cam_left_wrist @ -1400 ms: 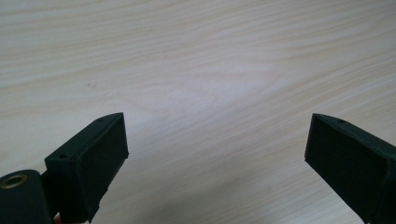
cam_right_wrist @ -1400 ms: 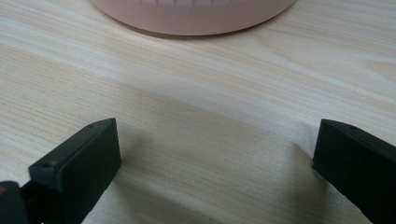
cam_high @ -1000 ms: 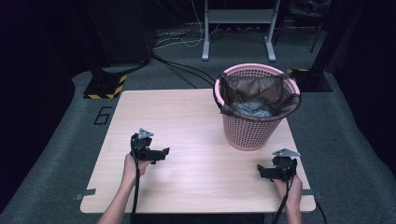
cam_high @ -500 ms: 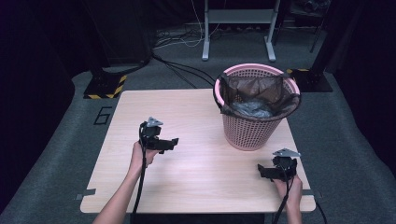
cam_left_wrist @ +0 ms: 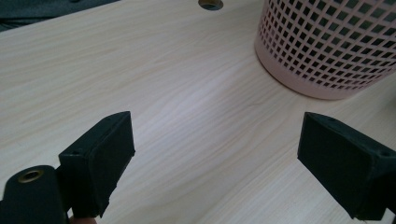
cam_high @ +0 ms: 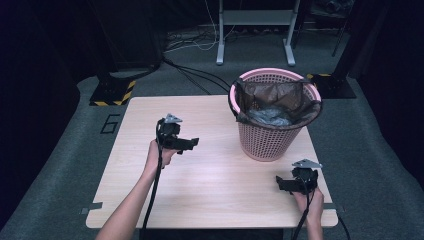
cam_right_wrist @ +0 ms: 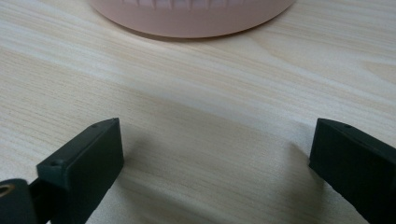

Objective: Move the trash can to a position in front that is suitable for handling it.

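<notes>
On the left of the pale wooden surface [cam_high: 210, 185], the left tool [cam_high: 186, 144] is held up above the wood by the person's left hand [cam_high: 156, 152], pointing toward the basket; its jaws stand wide apart with nothing between them. A cable [cam_high: 152, 200] trails down along the forearm. To the right, near the far right corner, stands the pink lattice basket [cam_high: 272, 137] — lined with a dark bag [cam_high: 280, 97], something grey crumpled inside. Nearer the front right edge, the right tool [cam_high: 282, 184] sits low, just over the surface — jaws likewise spread wide and empty, aimed at the basket's base [cam_right_wrist: 191, 21].
</notes>
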Available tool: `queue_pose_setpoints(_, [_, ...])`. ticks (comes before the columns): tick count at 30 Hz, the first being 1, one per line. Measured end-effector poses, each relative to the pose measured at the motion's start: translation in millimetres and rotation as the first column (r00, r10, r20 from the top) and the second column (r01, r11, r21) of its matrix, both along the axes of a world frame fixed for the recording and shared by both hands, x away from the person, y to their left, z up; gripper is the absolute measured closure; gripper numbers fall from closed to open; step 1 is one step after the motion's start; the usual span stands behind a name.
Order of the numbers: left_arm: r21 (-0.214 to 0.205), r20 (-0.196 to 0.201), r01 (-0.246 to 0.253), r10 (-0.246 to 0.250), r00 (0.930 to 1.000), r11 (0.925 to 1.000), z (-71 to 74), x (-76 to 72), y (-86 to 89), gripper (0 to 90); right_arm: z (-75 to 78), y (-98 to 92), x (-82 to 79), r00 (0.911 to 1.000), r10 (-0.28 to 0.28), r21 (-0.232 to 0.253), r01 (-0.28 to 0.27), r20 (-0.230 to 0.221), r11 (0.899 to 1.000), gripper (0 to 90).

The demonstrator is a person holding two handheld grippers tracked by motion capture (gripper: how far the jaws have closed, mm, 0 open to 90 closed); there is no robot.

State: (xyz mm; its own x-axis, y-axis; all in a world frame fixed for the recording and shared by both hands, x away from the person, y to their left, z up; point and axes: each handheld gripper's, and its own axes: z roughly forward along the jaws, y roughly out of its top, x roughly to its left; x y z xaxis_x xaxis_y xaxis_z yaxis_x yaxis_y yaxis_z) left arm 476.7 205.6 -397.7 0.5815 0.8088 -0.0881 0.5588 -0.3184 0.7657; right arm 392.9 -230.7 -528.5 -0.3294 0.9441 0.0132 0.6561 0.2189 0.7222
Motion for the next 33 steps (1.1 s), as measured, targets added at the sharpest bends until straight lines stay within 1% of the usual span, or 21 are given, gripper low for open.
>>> queue_pose_setpoints(2, [0.004,0.001,0.011,-0.011,0.9999,0.9999,6.6,3.8,-4.4,11.0,0.0,-0.1,0.0,1.0,0.0,0.0,0.0,0.001,1.0,2.0])
queue_pose_setpoints(5, [-0.003,0.001,0.016,-0.016,0.9999,0.9999,10.9,6.5,-7.8,11.1,0.1,-0.2,-0.1,1.0,-0.001,0.001,0.001,0.001,1.0,2.2])
queue_pose_setpoints(6, [-0.003,0.006,0.021,-0.021,0.9998,0.9998,15.5,9.1,-11.1,11.2,0.1,-0.2,-0.1,1.0,-0.001,0.001,0.001,0.001,1.0,2.3])
queue_pose_setpoints(7, [-0.003,0.006,0.021,-0.021,0.9998,0.9998,15.5,9.1,-11.1,11.1,0.1,-0.2,-0.1,1.0,-0.002,0.001,0.002,0.001,1.0,2.4])
queue_pose_setpoints(9, [-0.004,0.006,0.033,-0.033,0.9994,0.9994,22.7,12.6,-15.1,11.2,0.1,-0.2,-0.2,1.0,-0.003,0.002,0.003,0.001,1.0,2.4])
queue_pose_setpoints(13, [-0.003,0.021,0.034,-0.034,0.9992,0.9994,35.0,16.6,-20.6,11.0,0.1,-0.2,-0.2,1.0,-0.003,0.002,0.003,0.001,1.0,2.5])
queue_pose_setpoints(17, [-0.002,0.024,0.036,-0.036,0.9991,0.9994,46.4,21.9,-26.2,9.4,0.1,-0.3,-0.2,1.0,-0.004,0.002,0.004,0.001,1.0,2.6])
queue_pose_setpoints(18, [0.002,0.024,0.043,-0.044,0.9988,0.9991,49.6,23.4,-27.1,9.1,0.1,-0.3,-0.2,1.0,-0.004,0.002,0.004,0.001,1.0,2.6])
queue_pose_setpoints(19, [-0.005,0.027,0.043,-0.043,0.9987,0.999,52.4,24.6,-28.8,9.0,0.1,-0.3,-0.2,1.0,-0.004,0.002,0.004,0.002,1.0,2.6])
queue_pose_setpoints(21, [-0.002,0.033,0.047,-0.047,0.9984,0.9989,58.6,27.3,-31.8,8.9,0.1,-0.3,-0.2,1.0,-0.004,0.002,0.004,0.002,1.0,2.6])
queue_pose_setpoints(29, [-0.022,0.053,0.058,-0.056,0.997,0.9981,84.2,38.5,-44.5,8.7,0.1,-0.3,-0.2,1.0,-0.004,0.002,0.004,0.002,1.0,2.7])
queue_pose_setpoints(33, [-0.021,0.063,0.063,-0.062,0.9961,0.9978,96.8,45.0,-53.1,8.6,0.1,-0.3,-0.2,1.0,-0.004,0.001,0.004,0.002,1.0,2.7])
